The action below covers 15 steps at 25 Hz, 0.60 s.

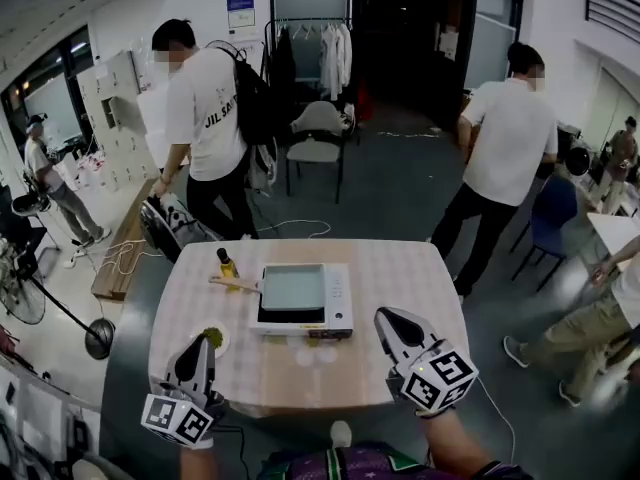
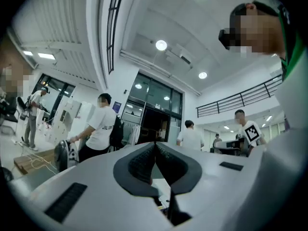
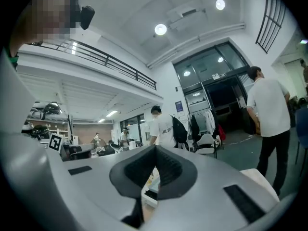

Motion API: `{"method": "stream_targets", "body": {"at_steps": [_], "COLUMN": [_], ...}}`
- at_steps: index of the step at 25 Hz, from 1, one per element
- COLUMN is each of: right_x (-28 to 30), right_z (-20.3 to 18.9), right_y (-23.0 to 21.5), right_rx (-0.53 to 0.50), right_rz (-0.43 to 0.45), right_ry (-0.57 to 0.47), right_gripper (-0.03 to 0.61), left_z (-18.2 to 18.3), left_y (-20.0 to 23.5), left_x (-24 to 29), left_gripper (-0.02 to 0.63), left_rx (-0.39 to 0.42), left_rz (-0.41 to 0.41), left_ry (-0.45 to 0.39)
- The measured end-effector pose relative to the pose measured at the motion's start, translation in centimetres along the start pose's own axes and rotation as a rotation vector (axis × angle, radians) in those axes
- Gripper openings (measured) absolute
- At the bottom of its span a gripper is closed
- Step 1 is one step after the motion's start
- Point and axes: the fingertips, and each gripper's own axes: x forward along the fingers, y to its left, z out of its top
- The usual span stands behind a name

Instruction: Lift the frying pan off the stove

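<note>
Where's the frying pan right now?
In the head view, the frying pan sits on the stove in the middle of the table, its handle reaching left toward a small bottle.

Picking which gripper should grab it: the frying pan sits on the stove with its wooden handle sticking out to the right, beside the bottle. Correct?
Not quite. The head view shows the frying pan on the stove with its wooden handle sticking out to the left, beside the bottle.
</note>
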Motion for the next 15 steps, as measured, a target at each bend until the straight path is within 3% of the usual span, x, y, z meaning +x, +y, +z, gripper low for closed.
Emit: {"method": "stream_targets", "body": {"at_steps": [4, 7, 10, 15], "right_x": [11.4, 21.8, 29.7, 35.2], "right_z": [2.8, 0.7, -1.6, -1.4], "right_y": [-8.1, -12.8, -13.6, -12.7], "right_rx": [0.026, 0.033, 0.025, -0.025], "right_rz": [0.011, 0.020, 0.043, 0.054], "right_ry": [0.005, -0.004, -0.023, -0.041], "right_gripper": [0.008, 0.008, 0.008, 0.008], "left_z": [1.0, -1.6, -4.0, -3.4], "left_y": [5.2, 12.4, 19.4, 24.3], "left_x": [13.0, 21.5, 26.3, 30.2], "left_gripper": [0.023, 0.023, 0.023, 0.025], "left_rx": [0.036, 0.065, 0.072, 0.128], "left_rz": [0.025, 0.029, 0.012, -0.011], "left_ry": [0.021, 0.035, 0.042, 0.047]}}
